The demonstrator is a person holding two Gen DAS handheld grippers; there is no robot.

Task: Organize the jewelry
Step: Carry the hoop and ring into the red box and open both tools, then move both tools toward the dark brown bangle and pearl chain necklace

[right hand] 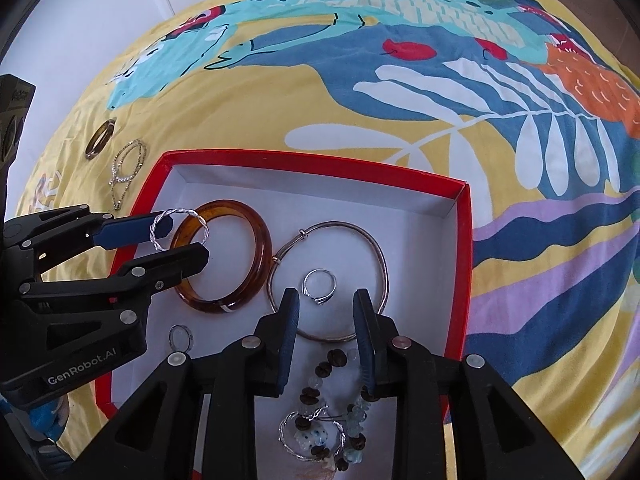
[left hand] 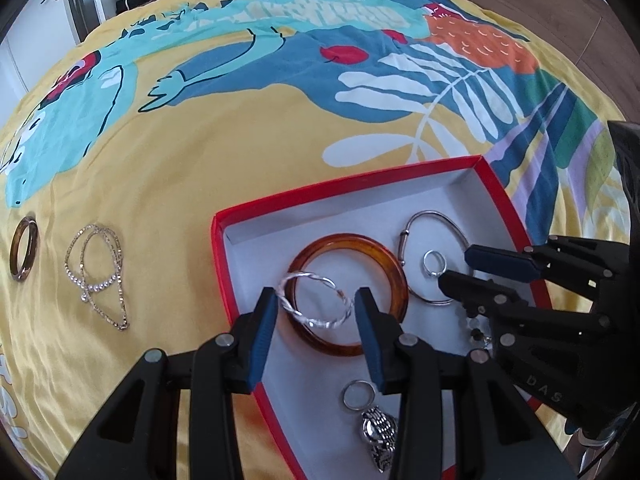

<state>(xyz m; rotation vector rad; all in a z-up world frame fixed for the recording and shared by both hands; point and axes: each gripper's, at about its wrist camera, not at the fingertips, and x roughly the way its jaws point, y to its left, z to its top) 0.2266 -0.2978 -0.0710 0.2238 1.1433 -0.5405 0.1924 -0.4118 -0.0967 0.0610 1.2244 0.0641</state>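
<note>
- the left gripper [left hand: 316,312] holds a twisted silver bangle [left hand: 314,300] between its blue pads [left hand: 264,336], over the left part of the red jewelry box [left hand: 492,168]; in the right wrist view the bangle hangs on the fingers above the amber bangle [right hand: 224,256], so it looks carried, not yet set down
- the jaws are spread about as far as the bangle is across, pressing on its outer rim; a grip this light suits thin wire that would bend if squeezed hard
- the right gripper [right hand: 326,336] stands open and holds nothing, hovering over the near right of the box above a small silver ring [right hand: 319,286] and the thin silver hinged bangle [right hand: 332,276] around it
- already in the box: the amber bangle, the hinged bangle, the small ring, a plain ring [left hand: 359,396], a chunky silver ring [left hand: 379,438] and a beaded bracelet [right hand: 340,416] at the near edge
- still out on the yellow printed bedspread [left hand: 180,152], well apart from the box on its left: a brown bangle [left hand: 25,248] and a rhinestone chain necklace [left hand: 98,272] just beside it
- my guess is the twisted bangle is about to be released onto the white floor; dropping it across the amber bangle could leave them tangled, so a bare patch is better
- the task seems more than half done, with those two pieces left
</note>
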